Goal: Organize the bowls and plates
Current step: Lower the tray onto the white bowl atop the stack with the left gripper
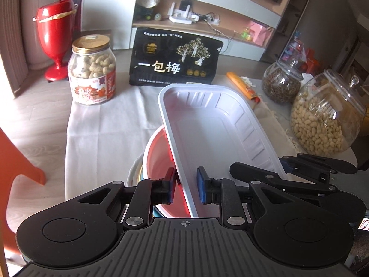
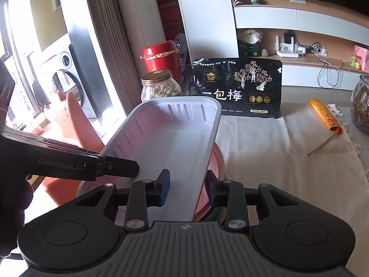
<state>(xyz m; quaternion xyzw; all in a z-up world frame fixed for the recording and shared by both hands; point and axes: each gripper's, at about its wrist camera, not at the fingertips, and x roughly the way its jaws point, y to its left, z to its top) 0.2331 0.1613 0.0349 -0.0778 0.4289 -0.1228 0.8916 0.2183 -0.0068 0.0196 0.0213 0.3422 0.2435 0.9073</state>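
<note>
Across the left wrist view, a red bin [image 1: 56,43] is being shown at the upper left, on the floor beyond the worktop [image 1: 103,124], which is being covered by a pale cloth. Just right of it, a peanut jar [image 1: 91,69] is standing upright, and a black snack bag [image 1: 175,57] is standing at upper centre. At the frame's centre, a white tray [image 1: 214,129] is being held tilted over a pink bowl [image 1: 159,159], which is nested on other bowls whose rims are barely visible. The left gripper [image 1: 185,185] is being kept open, its jaws straddling the tray's left rim with a gap on the inner side. At the right, the right gripper [image 1: 288,168] is being seen at the tray's opposite rim, and two lidded glass jars [image 1: 322,115] are standing near the edge.

In the right wrist view, the left gripper [image 2: 120,168] is entering from the left. The tray [image 2: 166,133] is lying at centre over the pink bowl [image 2: 215,161]. The right gripper [image 2: 188,184] is being held open, its jaws set either side of the tray's right rim without visibly pinching it. An orange packet [image 2: 324,116] is lying at the right.
</note>
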